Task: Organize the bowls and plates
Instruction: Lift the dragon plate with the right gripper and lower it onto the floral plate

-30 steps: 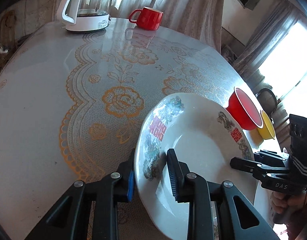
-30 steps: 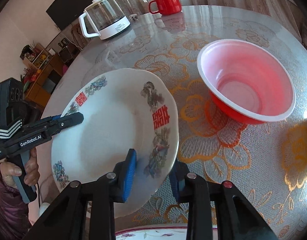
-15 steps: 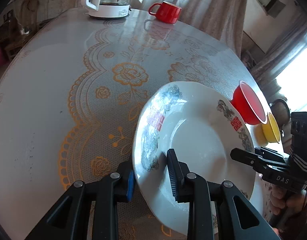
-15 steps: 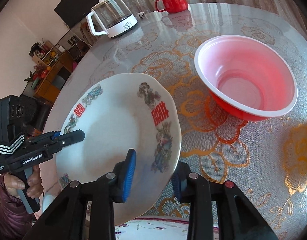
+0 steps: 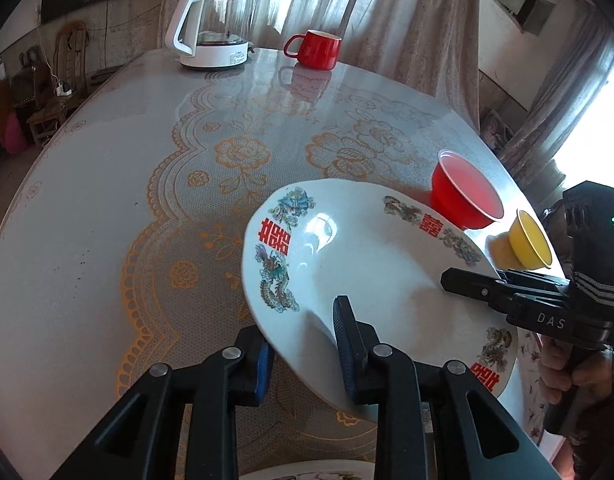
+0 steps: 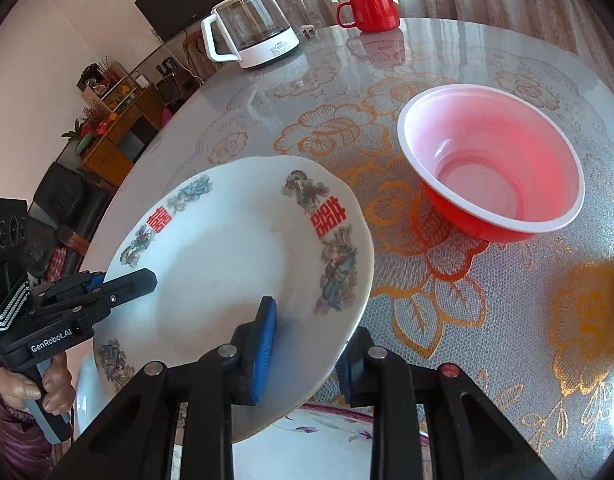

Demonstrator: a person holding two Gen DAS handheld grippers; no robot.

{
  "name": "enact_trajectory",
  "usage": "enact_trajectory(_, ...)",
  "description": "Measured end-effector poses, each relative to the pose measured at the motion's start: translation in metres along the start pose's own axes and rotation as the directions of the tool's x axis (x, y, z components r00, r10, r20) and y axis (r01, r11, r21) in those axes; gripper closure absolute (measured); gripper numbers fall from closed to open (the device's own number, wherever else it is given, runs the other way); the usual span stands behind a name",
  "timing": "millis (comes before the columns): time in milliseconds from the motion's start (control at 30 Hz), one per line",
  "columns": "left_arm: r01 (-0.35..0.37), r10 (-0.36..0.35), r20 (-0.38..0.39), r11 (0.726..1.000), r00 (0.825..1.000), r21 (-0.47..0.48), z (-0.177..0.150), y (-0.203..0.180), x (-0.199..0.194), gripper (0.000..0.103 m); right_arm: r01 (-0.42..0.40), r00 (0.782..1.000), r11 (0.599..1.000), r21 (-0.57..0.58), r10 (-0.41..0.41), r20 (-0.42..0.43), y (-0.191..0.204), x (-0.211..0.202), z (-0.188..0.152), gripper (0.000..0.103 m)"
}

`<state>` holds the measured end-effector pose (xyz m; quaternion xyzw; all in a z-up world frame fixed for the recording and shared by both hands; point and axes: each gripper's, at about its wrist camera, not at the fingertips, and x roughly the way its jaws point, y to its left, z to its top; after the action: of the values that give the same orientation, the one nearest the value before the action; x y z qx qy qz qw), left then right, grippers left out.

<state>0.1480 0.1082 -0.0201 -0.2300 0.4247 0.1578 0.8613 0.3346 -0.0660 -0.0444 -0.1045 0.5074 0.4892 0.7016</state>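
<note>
A white plate (image 5: 371, 264) with red characters and dragon prints is held above the table by both grippers. My left gripper (image 5: 303, 340) is shut on its near left rim. My right gripper (image 6: 307, 344) is shut on its opposite rim; the plate (image 6: 235, 264) fills the left of the right wrist view. Each gripper shows in the other's view, the right gripper (image 5: 467, 280) and the left gripper (image 6: 143, 278). A red bowl (image 6: 495, 164) stands upright on the table to the right. A small yellow bowl (image 5: 527, 240) sits beside the red bowl (image 5: 465, 192).
A glass kettle (image 5: 213, 28) and a red mug (image 5: 317, 49) stand at the table's far edge. Another plate with a floral rim (image 6: 327, 432) lies below the held plate at the near edge. The round table (image 5: 107, 184) has a lace-pattern cover.
The plate has been raised and tilted flatter, still held by both grippers. The left wrist view has pitched up, showing more of the kettle and curtains.
</note>
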Motion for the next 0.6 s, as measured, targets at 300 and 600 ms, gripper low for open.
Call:
enact_trajectory(300, 0.019, -0.021, 0.041, 0.999, 0.999, 0.036, -0.011, -0.014, -0.005, 0.074, 0.025, 0.998, 0.999, -0.029, -0.023, 0.051, 0.002, -0.011, -0.008, 0.076)
enact_trajectory(600, 0.041, -0.049, 0.095, 0.996, 0.994, 0.084, -0.013, -0.033, -0.017, 0.074, 0.056, 0.992, 0.998, -0.020, -0.053, 0.112, 0.001, -0.035, -0.018, 0.076)
